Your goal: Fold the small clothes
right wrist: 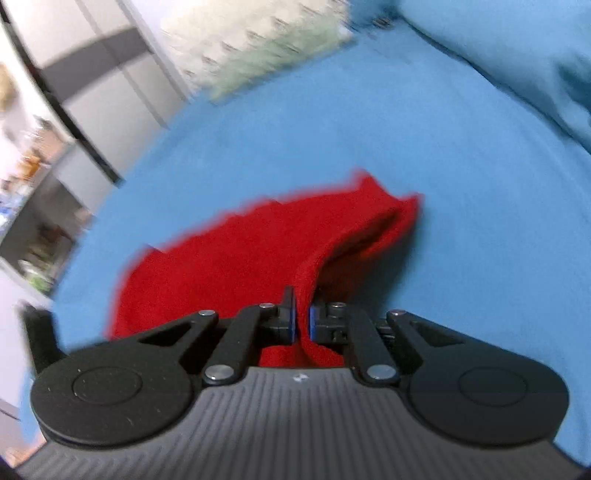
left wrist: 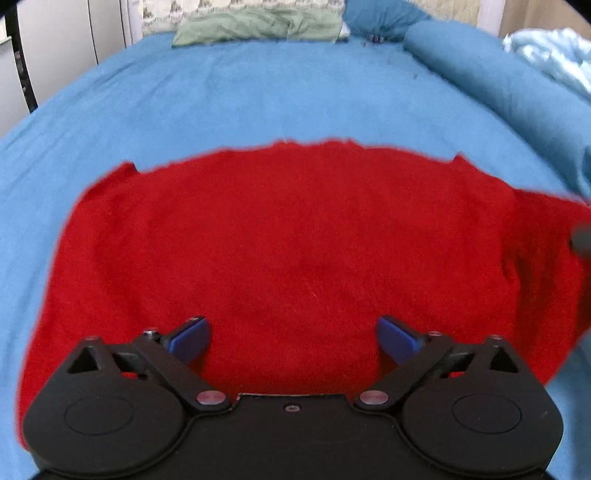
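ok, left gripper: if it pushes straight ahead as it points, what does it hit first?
Most likely the red garment: the left gripper is open above it, angled toward its middle. Past that, only the blue bedsheet. Depth is hard to judge.

Blue bed sheet [left wrist: 258, 103] spread smooth across the bed. Green pillow [left wrist: 258, 24] lay at 12 o'clock by the headboard, a pale patterned cushion [left wrist: 207, 5] just behind it. Blue bolster [left wrist: 491, 77] ran along at 2 o'clock, with a crumpled light-blue blanket [left wrist: 554, 55] beyond it at the edge. White wardrobe doors [left wrist: 55, 40] stood at 10 o'clock. Cluttered shelves [right wrist: 33, 206], blurred, showed at 9 o'clock in the right wrist view.
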